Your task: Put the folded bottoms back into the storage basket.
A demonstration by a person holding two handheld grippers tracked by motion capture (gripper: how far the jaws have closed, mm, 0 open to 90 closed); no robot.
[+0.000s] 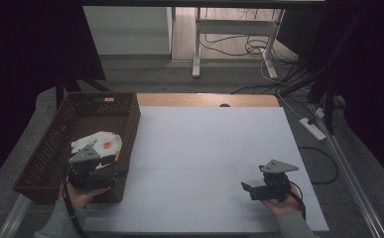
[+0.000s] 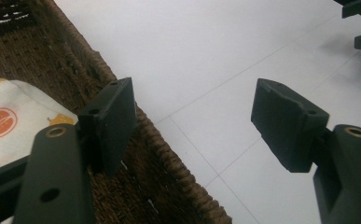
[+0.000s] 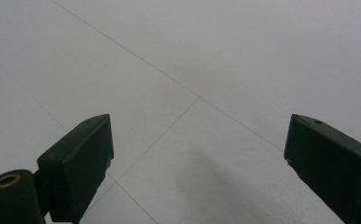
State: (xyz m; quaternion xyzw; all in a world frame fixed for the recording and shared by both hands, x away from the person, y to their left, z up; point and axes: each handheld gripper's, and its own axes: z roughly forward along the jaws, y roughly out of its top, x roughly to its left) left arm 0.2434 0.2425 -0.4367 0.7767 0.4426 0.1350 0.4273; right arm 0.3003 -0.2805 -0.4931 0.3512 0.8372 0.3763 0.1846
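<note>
Far left: brown wicker basket [image 1: 55, 144] sits off the left edge of the white table [image 1: 214, 148], long side running near to far. Inside it, toward the near end, a white paper wrapper [image 1: 100, 143] with an orange round print lies on the basket floor; in the left gripper view the same wrapper [image 2: 10, 126] shows at the left edge, orange burger-like logo up. Left gripper [image 1: 111, 161] is held in the person's left hand [image 1: 83, 194] over the near right part of the basket, just beside the wrapper, grey three-cornered plate on top. In the left gripper view its jaws stand well apart with nothing between them: one jaw over the basket's woven wall, the other over the bare table, the basket rim [image 2: 169, 163] running diagonally between. Wrapper not gripped; can't tell if the gripper body touches it. Middle of the table is bare white, thin seam lines crossing it. Right: right gripper [image 1: 246, 187] in the person's right hand [image 1: 281, 203] near the table's near right corner, pointing left, low over the surface, well apart from the basket. Right gripper view: jaws wide open, holding nothing, plain table [image 3: 192, 70] below. Far side: floor cables [image 1: 239, 47], desk legs [image 1: 197, 44], power strip [image 1: 314, 128] at right.
</note>
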